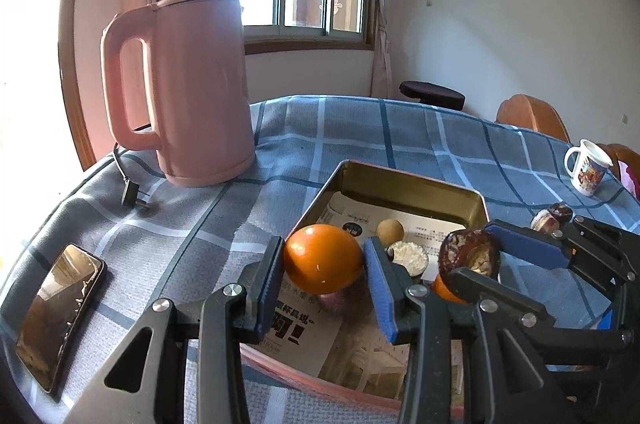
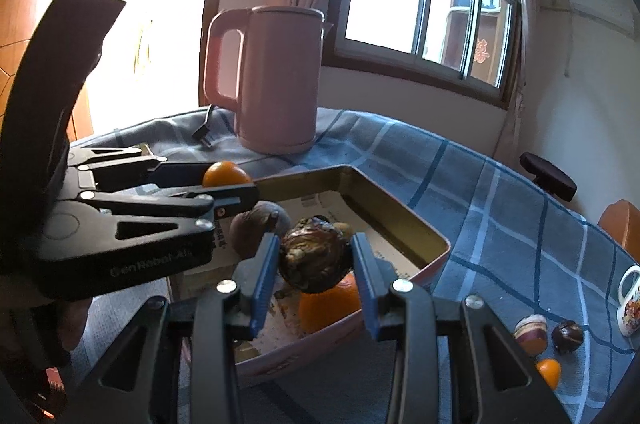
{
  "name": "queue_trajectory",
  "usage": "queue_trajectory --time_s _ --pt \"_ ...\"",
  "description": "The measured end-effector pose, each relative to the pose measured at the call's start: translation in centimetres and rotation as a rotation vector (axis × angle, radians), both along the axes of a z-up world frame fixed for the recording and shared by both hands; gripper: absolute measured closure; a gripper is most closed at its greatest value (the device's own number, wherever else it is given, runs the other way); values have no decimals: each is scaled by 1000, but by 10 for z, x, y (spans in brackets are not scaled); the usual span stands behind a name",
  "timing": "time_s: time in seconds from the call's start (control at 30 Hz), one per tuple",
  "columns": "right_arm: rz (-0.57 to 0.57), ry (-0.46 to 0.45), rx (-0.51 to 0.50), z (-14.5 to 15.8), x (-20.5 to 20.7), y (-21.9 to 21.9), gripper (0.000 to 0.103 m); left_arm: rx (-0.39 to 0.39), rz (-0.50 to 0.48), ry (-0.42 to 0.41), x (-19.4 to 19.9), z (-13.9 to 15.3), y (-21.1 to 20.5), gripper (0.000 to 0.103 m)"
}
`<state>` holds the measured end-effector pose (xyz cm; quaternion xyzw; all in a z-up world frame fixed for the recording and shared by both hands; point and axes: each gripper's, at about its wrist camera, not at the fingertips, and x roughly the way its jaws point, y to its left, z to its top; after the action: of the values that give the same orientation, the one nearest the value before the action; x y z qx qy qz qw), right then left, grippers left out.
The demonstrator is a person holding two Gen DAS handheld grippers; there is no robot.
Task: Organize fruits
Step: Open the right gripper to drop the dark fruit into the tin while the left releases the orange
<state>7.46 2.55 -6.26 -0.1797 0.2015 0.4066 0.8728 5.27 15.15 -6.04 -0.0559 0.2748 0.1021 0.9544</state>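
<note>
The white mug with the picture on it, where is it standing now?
The white mug stands on the checked tablecloth at the far right of both views, beyond the metal tray and the loose fruits.

table: plaid cloth | on it: kettle, phone, tin tray, mug

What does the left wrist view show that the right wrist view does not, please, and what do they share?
Only the left wrist view shows the phone on the tablecloth. Only the right wrist view shows a small orange lying on the cloth outside the tin. Both show the pink kettle, the tin, the left gripper shut on an orange, and the right gripper shut on a dark wrinkled fruit.
</note>
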Motion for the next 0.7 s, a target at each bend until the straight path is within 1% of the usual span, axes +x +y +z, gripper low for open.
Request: queue_trajectory --time_s 0.1,0.5,0.7 --pt "4 8 -17 -2 1 3 63 4 -4 13 1 -2 0 60" --pt "26 47 -76 -11 4 14 63 24 -14 22 2 -4 -1 60" --pt "25 54 -74 -12 5 14 62 34 -19 29 -1 -3 -5 60"
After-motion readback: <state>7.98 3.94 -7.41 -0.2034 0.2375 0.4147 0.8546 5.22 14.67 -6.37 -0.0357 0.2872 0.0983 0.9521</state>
